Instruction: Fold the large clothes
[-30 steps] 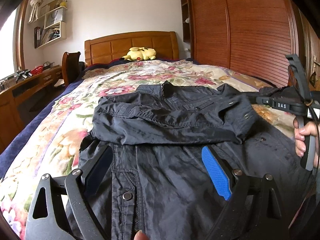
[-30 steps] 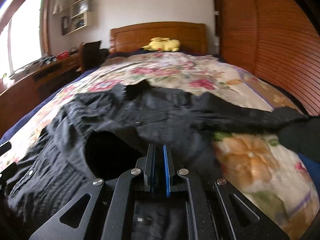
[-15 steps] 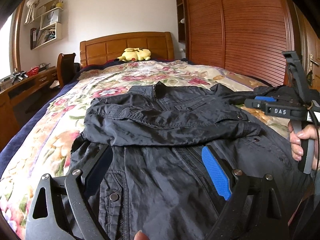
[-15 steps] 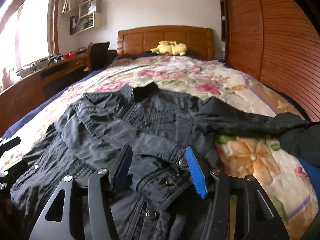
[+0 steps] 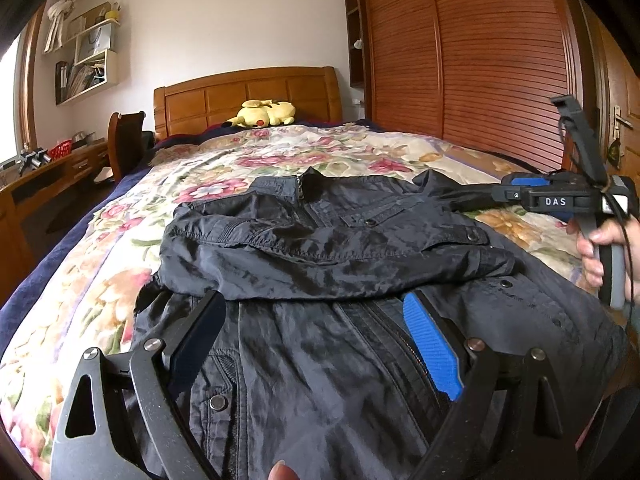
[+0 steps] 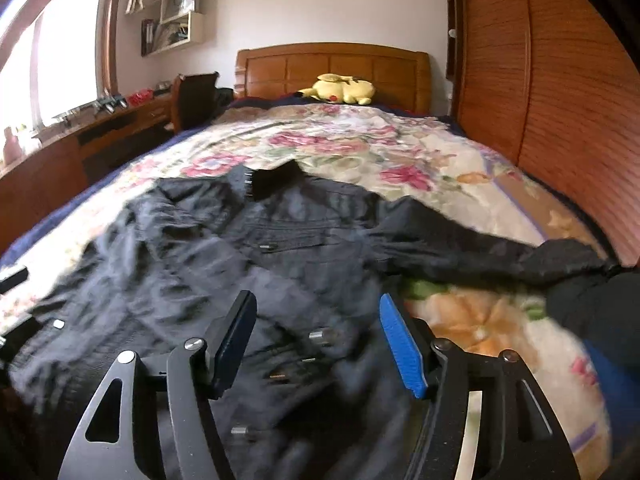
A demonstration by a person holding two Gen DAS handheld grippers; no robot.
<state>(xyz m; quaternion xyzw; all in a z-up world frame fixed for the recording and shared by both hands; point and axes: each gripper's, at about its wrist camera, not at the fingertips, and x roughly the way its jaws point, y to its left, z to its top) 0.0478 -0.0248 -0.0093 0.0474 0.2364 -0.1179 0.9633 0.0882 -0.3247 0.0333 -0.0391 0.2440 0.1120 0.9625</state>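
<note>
Hovering low over the hem end of the black jacket (image 5: 320, 248), left gripper (image 5: 316, 340) spread wide, nothing pinched. Right gripper (image 6: 318, 344) opening up too, cloth under it but pads not biting, though blur is making that a bit hard to call. Lying flat on the floral bedspread (image 5: 320, 152), one sleeve (image 5: 340, 268) already folded across the chest, the other sleeve (image 6: 500, 252) trailing out toward the wardrobe side. Looking thin, slick and floppy, light nylon probably, so likely sliding and unfolding easily. Better pinching at the cuff or hem seam than mid-panel. Plush toy (image 5: 262, 114) sitting far back by the headboard.
</note>
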